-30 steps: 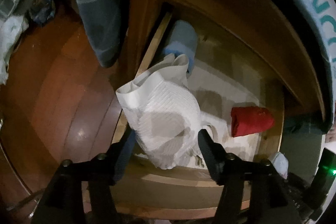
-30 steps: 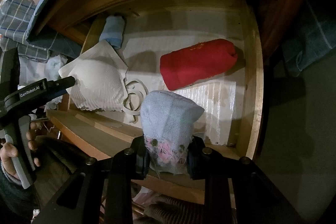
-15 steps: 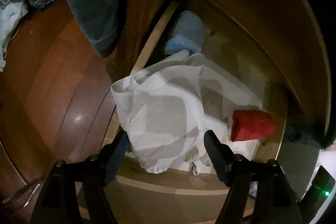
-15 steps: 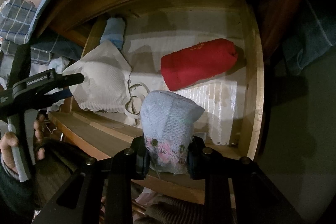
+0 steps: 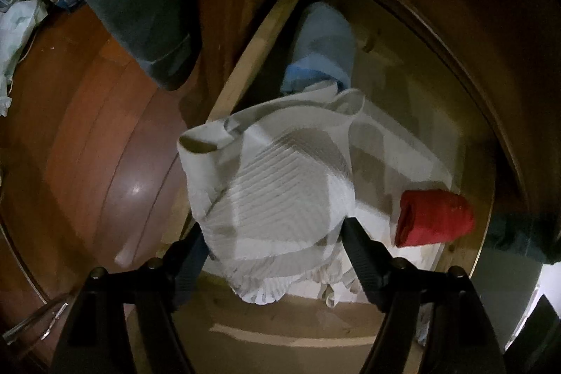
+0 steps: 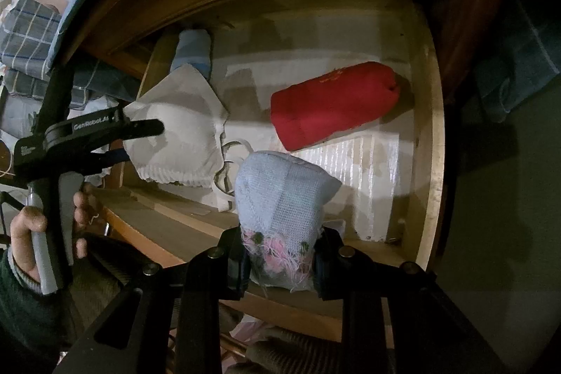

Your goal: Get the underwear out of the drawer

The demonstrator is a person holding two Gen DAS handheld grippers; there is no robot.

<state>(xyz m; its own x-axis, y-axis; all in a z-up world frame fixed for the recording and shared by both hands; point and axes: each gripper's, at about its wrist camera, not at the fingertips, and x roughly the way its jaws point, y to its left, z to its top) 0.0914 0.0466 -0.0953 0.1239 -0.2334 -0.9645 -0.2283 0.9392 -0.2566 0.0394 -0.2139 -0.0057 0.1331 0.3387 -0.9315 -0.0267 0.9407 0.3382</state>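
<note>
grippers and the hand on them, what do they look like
Both grippers are black. The left gripper has long tapered fingers with ribbed pads, white GenRobot.AI lettering and a grey trigger handle. The right gripper shows round bolt heads. The hand wears a dark green sleeve with a grey cuff.

Right tongs (image 6: 280, 263) clamp pale blue underwear (image 6: 280, 195) above the drawer (image 6: 429, 135); a red roll (image 6: 333, 104) lies farther back.

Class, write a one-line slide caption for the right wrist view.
Right gripper clamps pale blue underwear above the open drawer holding a red roll.
</note>
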